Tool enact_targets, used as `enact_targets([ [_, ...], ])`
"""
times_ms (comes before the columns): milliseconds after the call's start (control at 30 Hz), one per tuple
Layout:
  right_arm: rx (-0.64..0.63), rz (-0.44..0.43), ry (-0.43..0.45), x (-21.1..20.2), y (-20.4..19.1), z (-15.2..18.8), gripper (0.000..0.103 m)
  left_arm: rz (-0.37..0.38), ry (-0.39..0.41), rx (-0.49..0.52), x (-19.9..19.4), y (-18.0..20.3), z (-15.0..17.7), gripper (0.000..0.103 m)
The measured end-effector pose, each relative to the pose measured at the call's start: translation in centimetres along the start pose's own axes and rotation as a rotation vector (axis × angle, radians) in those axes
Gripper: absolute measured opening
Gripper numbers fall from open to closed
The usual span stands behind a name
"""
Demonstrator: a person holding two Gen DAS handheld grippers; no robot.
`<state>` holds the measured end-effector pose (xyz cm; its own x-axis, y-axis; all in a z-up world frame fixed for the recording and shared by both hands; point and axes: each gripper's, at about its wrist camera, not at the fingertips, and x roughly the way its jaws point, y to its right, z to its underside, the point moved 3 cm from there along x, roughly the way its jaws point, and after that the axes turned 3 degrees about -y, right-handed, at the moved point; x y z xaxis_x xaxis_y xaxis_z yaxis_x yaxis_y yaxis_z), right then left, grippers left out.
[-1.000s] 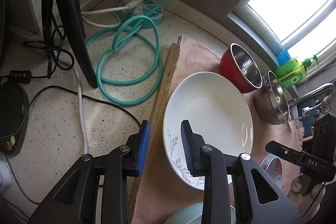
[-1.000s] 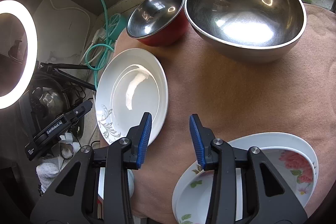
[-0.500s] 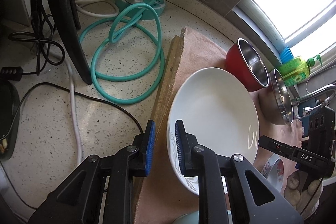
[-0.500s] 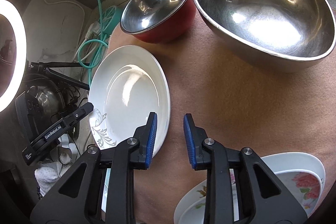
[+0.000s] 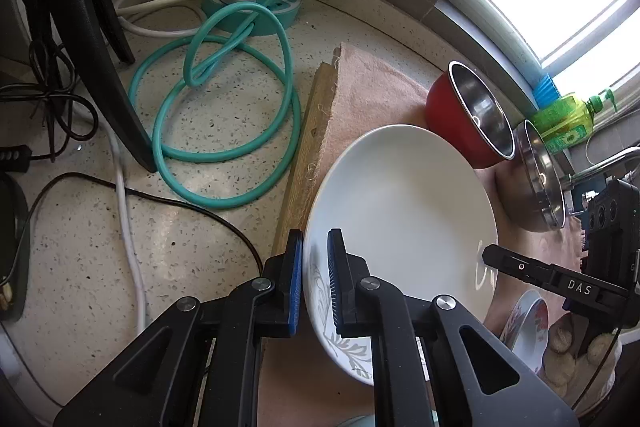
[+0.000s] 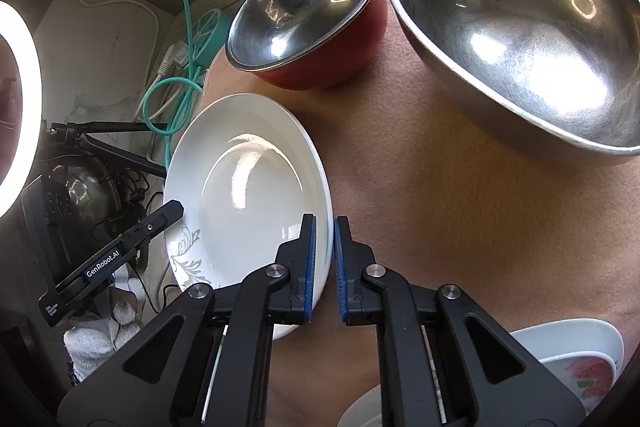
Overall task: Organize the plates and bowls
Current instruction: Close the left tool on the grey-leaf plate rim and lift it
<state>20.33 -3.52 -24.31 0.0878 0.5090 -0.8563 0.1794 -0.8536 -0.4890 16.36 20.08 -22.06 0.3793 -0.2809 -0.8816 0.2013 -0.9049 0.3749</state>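
A white plate with a grey leaf pattern [image 5: 404, 211] lies on the brown cloth [image 5: 368, 87]; it also shows in the right wrist view [image 6: 244, 187]. My left gripper [image 5: 314, 279] is shut on the plate's left rim. My right gripper [image 6: 324, 259] is shut on the plate's right rim. A red bowl with a steel inside [image 6: 308, 15] and a large steel bowl [image 6: 520, 27] stand beyond the plate. Flowered plates [image 6: 576, 359] lie stacked at the near right.
A teal hose coil [image 5: 224, 107] and a teal power strip [image 5: 256, 3] lie on the speckled counter [image 5: 80, 219] to the left, with cables and a black tripod leg [image 5: 96, 39]. A green soap bottle [image 5: 568, 119] stands by the window.
Both grippers have closed from open onto opposite rims of the white plate. Both moved forward a little toward it.
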Motion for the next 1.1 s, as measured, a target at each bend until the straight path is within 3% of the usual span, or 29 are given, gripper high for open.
enact_targets([
  [533,-0.022,0.012,0.011,-0.8,-0.6,0.5,0.009,-0.015,0.012,0.037,-1.0,0.7,0.0,0.011],
  [1100,-0.037,-0.016,0.076,-5.3,-0.4,1.6,0.008,-0.001,0.065,0.076,-4.0,3.5,0.6,0.011],
])
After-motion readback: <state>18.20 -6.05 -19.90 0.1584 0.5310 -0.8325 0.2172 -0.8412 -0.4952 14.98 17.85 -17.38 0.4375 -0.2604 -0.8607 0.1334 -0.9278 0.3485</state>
